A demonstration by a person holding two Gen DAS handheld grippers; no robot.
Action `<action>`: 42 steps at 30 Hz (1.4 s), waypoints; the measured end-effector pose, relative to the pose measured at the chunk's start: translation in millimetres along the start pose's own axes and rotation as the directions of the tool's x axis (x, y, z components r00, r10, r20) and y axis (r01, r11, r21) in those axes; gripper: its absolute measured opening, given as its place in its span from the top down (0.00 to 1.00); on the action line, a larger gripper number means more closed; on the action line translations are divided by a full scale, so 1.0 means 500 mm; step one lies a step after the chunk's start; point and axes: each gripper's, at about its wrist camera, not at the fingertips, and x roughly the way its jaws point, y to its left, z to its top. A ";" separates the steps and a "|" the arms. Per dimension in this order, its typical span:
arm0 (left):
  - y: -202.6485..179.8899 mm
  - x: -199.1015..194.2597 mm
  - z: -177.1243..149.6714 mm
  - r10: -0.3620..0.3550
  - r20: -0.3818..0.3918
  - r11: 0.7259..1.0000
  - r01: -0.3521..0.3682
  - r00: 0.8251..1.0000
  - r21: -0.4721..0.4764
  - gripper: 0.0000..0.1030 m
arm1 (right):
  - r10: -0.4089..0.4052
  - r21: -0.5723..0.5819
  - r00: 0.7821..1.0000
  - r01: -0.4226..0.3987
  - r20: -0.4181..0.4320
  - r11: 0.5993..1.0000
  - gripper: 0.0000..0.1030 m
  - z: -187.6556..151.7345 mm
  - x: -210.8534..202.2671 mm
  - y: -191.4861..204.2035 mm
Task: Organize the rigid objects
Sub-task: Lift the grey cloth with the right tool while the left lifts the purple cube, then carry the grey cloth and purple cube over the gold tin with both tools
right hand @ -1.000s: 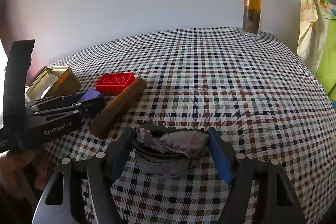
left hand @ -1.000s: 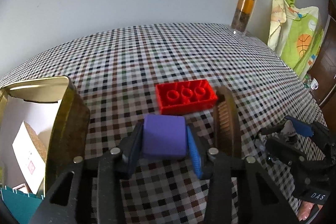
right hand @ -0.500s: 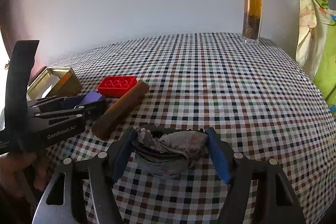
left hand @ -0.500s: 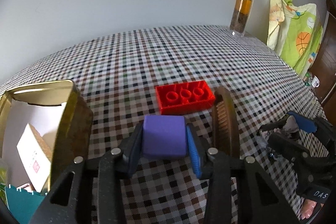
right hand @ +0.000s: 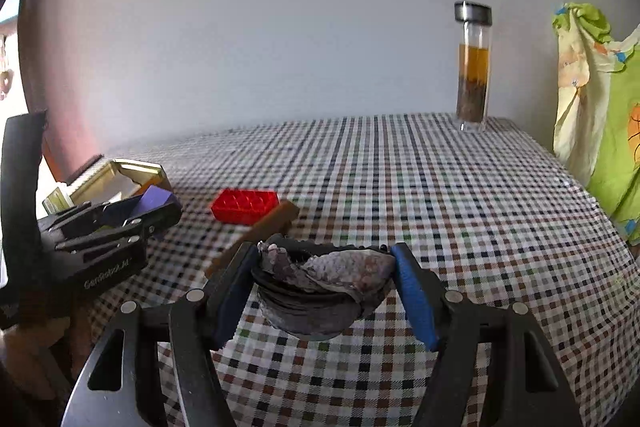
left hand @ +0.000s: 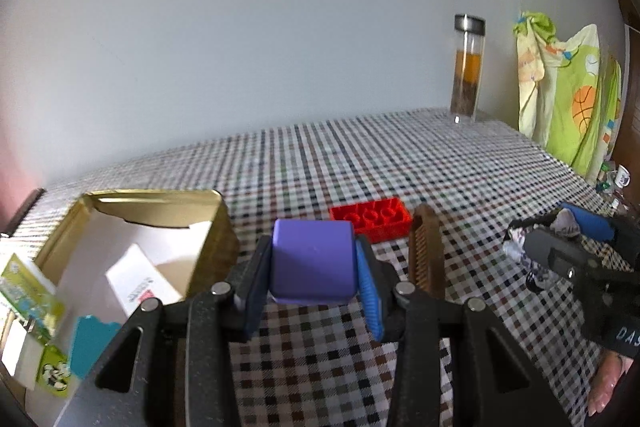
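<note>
Both grippers loaded

Left gripper [left hand: 314,269] points forward and down, jaws clamped on a cube [left hand: 312,263]. Right gripper [right hand: 324,287] tilts down likewise, jaws set wide around a shell [right hand: 320,291], pads touching its sides

A: Where's the purple cube [left hand: 312,261]?
B: Clamped between the pads, lifted clear of the checked cloth, faces square to the camera.
A: And the red brick [left hand: 370,217]?
B: At one o'clock from the cube, flat, studs up. The brown comb [left hand: 426,251] lies touching its right end, teeth leftward.
A: The grey shell [right hand: 320,287]?
B: Dark, layered, held off the cloth, hollow side down.
</note>
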 end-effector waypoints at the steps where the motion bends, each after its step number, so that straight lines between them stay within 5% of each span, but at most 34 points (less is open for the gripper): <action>1: -0.003 -0.010 -0.001 0.005 0.019 1.000 -0.005 1.000 0.003 0.62 | -0.001 -0.002 1.000 0.001 0.016 1.000 0.32 0.000 -0.008 0.000; 18: 0.015 -0.097 -0.023 0.024 0.165 0.998 -0.013 0.986 -0.068 0.62 | -0.023 -0.018 0.966 0.028 0.256 0.999 0.32 0.000 -0.084 0.015; 42: 0.031 -0.155 -0.045 0.047 0.246 0.996 -0.025 0.968 -0.090 0.62 | 0.028 -0.058 0.953 -0.011 0.301 0.998 0.32 -0.006 -0.107 0.083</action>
